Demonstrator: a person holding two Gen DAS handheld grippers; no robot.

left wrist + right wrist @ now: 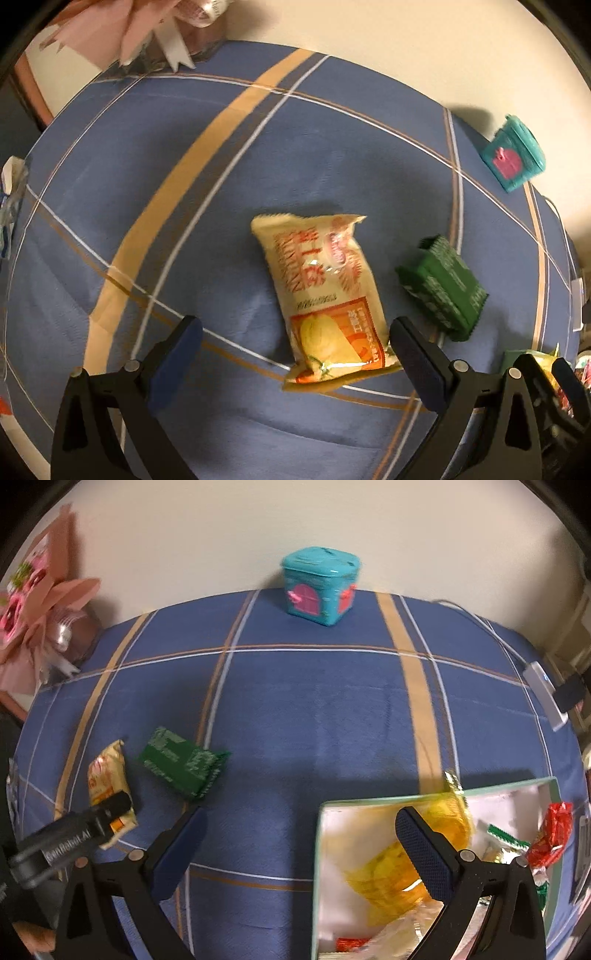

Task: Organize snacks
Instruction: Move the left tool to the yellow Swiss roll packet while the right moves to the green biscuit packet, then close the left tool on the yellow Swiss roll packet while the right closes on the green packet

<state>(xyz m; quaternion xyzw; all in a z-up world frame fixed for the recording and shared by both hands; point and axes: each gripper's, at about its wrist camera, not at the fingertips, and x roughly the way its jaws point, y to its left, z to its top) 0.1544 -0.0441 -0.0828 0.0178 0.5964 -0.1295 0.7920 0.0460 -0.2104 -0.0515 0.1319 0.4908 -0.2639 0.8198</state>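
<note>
A cream and orange snack bag [325, 299] lies flat on the blue plaid cloth [258, 166]. My left gripper [295, 365] is open and empty, low over the bag's near end, fingers either side of it. A green snack pack [441, 286] lies to its right. In the right wrist view the cream bag [107, 779] and green pack [183, 766] lie at the left. My right gripper [301, 853] is open and empty over the left wall of a pale green box [317, 867], which holds a yellow bag [399, 871] and red wrapped sweets [550, 834].
A teal toy box with pink doors [319, 585] stands at the cloth's far edge by the wall. A pink paper bouquet [40, 605] sits at the far left. A white cable and adapter [546, 694] lie at the right edge.
</note>
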